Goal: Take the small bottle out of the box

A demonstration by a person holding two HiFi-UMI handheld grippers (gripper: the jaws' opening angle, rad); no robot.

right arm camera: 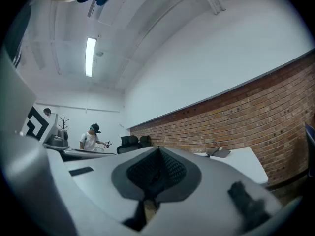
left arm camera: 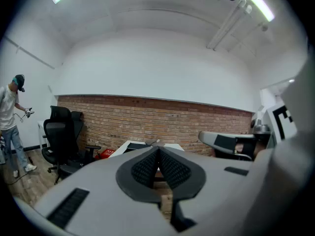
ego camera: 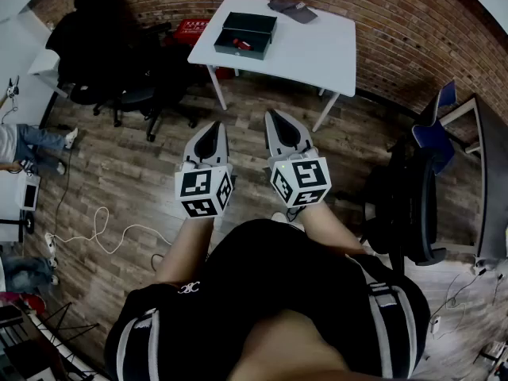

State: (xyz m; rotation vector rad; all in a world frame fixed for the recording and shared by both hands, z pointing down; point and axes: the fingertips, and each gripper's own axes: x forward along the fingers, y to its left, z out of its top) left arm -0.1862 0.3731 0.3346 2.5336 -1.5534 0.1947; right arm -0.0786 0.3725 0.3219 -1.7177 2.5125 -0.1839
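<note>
A dark open box (ego camera: 245, 34) stands on the white table (ego camera: 317, 50) far ahead, with a small red thing (ego camera: 242, 44) inside that may be the bottle. My left gripper (ego camera: 212, 128) and right gripper (ego camera: 274, 117) hang side by side over the wooden floor, well short of the table. Both are shut with nothing between the jaws. In the left gripper view the dark pads (left arm camera: 158, 167) meet, and the table (left arm camera: 129, 145) shows beyond them. The right gripper view shows its pads (right arm camera: 157, 168) closed and the table (right arm camera: 246, 162) to the right.
Black office chairs (ego camera: 119, 54) stand left of the table, with a red crate (ego camera: 190, 30) behind them. Another black chair (ego camera: 409, 205) and a blue one (ego camera: 436, 125) are on the right by a desk. A dark cloth (ego camera: 292, 9) lies on the table's far edge. A white cable (ego camera: 95, 232) trails across the floor. A person (left arm camera: 10, 122) stands at the left.
</note>
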